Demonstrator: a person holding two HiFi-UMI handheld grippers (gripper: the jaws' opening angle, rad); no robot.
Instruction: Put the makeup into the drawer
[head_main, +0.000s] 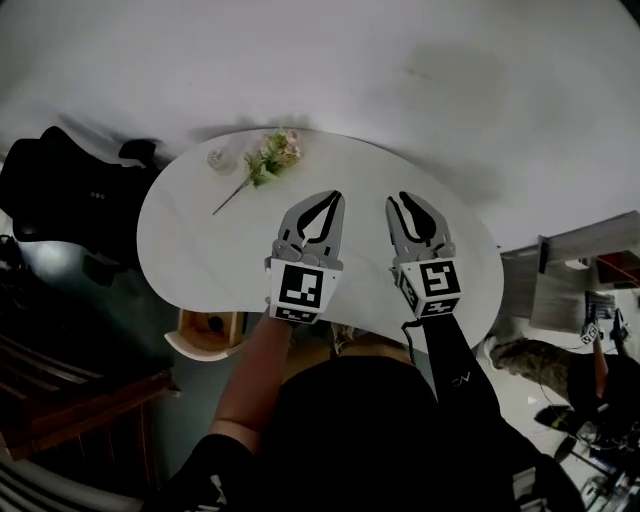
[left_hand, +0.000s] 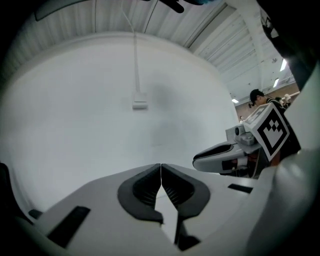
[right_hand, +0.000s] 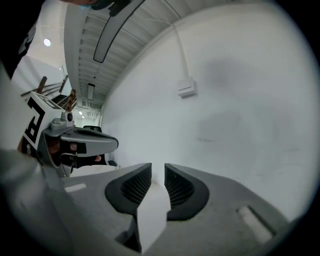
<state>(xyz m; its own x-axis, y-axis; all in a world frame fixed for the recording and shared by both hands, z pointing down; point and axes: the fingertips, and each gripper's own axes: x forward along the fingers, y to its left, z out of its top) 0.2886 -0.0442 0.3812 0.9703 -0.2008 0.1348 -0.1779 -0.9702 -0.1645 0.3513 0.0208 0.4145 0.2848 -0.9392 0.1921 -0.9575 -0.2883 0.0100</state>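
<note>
**Nothing picked up yet, no makeup or drawer in view**

Nearest the camera: the person's dark torso (head_main: 350, 420) and both forearms, reaching out over the near edge of a white oval table (head_main: 200, 250).

Table is mostly bare and stands against a plain white wall. A black chair (head_main: 60, 190) sits off its left end.

Left gripper (head_main: 328, 200) is above the near middle of the table, jaws pressed together at the tips with nothing between them. Right gripper (head_main: 405, 203) is just beside it, to the right, jaws a little apart and also empty.

A flower sprig (head_main: 270, 158) lies at the far-left part of the table. A small pale object (head_main: 218, 158) lies just left of it, too small to identify.

Task status: looks like the very start. No makeup item can be made out, no drawer shows in any view, and neither gripper carries anything. Finding, grasping and stowing are all left to do.
</note>
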